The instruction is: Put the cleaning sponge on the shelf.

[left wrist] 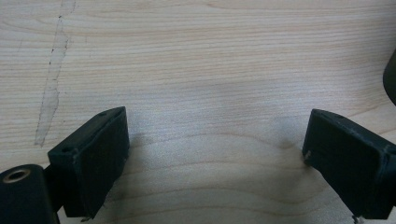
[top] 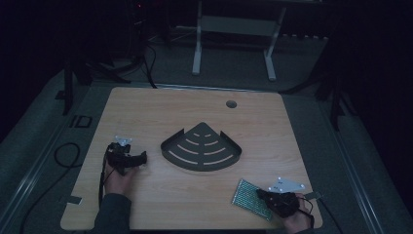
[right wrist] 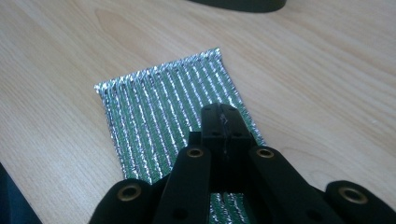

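Note:
A dark quarter-round corner shelf [top: 200, 145] with curved slots lies in the middle of the wooden table [top: 146, 109]. My left gripper [top: 140, 157] rests to the left of the shelf. In the left gripper view it [left wrist: 215, 154] is open wide over bare wood, and the shelf's edge [left wrist: 391, 77] shows at the far right. A green and silver striped cloth [top: 247, 197] lies flat near the front right edge. My right gripper [right wrist: 223, 114] is shut, its tips just above the cloth [right wrist: 159, 107]; I cannot tell whether they touch it. In the high view the right gripper [top: 262, 196] sits at the cloth's right side.
A round cable hole [top: 231, 104] is cut in the table's far side. Behind the table stands a white frame [top: 234, 29] on a dark floor. A black cable [top: 65, 156] loops on the floor at the left. The room is dim.

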`<state>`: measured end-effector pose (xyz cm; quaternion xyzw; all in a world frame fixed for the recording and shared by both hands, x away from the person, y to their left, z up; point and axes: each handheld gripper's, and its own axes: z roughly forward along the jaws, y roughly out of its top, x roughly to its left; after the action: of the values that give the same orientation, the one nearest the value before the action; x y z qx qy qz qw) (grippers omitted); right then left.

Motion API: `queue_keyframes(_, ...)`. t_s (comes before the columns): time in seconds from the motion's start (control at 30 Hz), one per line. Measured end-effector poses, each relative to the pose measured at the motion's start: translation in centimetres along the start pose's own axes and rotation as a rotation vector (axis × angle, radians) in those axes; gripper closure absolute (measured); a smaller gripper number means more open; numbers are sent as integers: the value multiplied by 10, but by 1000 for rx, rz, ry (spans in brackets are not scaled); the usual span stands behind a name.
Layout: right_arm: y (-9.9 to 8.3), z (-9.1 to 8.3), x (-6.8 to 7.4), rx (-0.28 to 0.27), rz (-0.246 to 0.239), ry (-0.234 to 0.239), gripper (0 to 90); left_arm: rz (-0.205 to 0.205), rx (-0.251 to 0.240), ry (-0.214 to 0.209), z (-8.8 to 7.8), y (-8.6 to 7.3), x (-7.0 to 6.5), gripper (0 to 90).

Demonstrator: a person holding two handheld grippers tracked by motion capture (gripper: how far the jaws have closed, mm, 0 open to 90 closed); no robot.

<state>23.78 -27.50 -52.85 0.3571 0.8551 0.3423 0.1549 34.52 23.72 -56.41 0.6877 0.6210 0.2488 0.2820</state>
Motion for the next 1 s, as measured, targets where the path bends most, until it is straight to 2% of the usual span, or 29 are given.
queue_keyframes(0.23, -1, 6, -3, 12, 25, -5, 900, 1, 2, -1, 0, 0, 0, 77)
queue_keyframes(0.87, 17, 24, -29, 22, 100, -117, 900, 0, 0, -3, 0, 0, -1, 77)
queue_keyframes(1.0, 19, 26, -32, 26, 122, -126, 900, 0, 0, -3, 0, 0, -1, 77)
